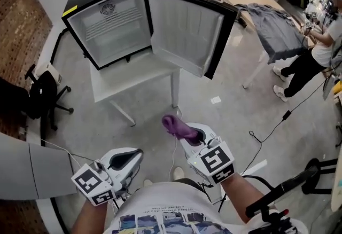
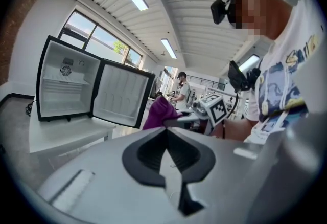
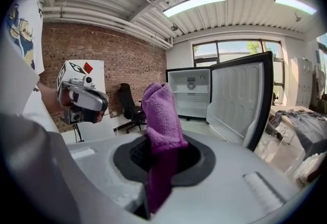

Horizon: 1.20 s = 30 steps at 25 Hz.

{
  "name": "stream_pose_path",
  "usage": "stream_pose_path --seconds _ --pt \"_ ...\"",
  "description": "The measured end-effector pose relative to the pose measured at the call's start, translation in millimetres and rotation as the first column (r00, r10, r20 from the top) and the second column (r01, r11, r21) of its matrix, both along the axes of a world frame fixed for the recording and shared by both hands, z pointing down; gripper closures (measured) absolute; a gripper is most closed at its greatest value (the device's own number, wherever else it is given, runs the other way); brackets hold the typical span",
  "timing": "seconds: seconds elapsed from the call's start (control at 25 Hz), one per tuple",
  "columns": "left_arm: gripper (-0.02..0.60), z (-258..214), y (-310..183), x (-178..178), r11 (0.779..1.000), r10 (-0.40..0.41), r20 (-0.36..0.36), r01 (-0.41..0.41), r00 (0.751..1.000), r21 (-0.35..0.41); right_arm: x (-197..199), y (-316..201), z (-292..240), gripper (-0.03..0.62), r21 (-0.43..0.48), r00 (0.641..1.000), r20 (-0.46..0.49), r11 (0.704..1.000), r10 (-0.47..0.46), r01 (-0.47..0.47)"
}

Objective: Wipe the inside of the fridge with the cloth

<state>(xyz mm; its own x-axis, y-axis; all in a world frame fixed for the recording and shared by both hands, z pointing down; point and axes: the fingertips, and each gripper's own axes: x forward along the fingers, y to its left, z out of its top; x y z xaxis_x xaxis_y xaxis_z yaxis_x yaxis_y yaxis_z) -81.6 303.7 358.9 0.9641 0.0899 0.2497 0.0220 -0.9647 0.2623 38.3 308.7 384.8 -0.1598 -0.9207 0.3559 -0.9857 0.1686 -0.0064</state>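
A small black fridge [image 1: 109, 22] stands on a white table [image 1: 125, 80] with its door [image 1: 187, 32] swung open to the right; its white inside is bare. It also shows in the left gripper view as the fridge [image 2: 64, 85] and in the right gripper view as the fridge [image 3: 191, 92]. My right gripper [image 1: 189, 134] is shut on a purple cloth [image 1: 178, 127], which sticks up from the jaws as the cloth [image 3: 161, 115]. My left gripper [image 1: 128, 159] is shut and holds nothing. Both are held low near my body, well short of the fridge.
A black office chair [image 1: 40, 94] stands at the left. A table with a grey garment [image 1: 275, 27] is at the right, with people beside and behind it. Cables [image 1: 272, 129] run over the grey floor. A black stand [image 1: 283, 187] lies at the lower right.
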Motion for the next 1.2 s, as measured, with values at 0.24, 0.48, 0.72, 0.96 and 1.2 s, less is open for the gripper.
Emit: stream_pose_path --seconds 0.24,0.48,0.72,0.96,1.2 --pt "0.575 0 3 -47 1.0 -0.019 -0.014 0.018 1.0 -0.024 -49 5 -14 0.539 0.001 0.999 -0.02 1.0 -0.032 0.032" --pt "0.574 4 6 -87 0.999 -0.014 -0.007 0.014 1.0 -0.036 -89 13 -19 0.539 0.0 0.999 -0.03 0.999 -0.034 0.034" --pt "0.575 7 -2 -114 0.999 0.005 -0.015 -0.006 1.0 -0.047 -117 10 -18 0.54 -0.01 0.999 -0.047 1.0 -0.017 0.017" --pt "0.574 8 -7 -131 0.998 0.02 -0.018 -0.021 1.0 -0.055 -136 7 -20 0.54 -0.02 0.999 -0.052 1.0 -0.005 0.004" --pt "0.575 11 -7 -143 0.997 0.02 -0.023 -0.022 1.0 -0.068 -148 6 -21 0.54 -0.025 0.998 -0.065 1.0 -0.008 0.007"
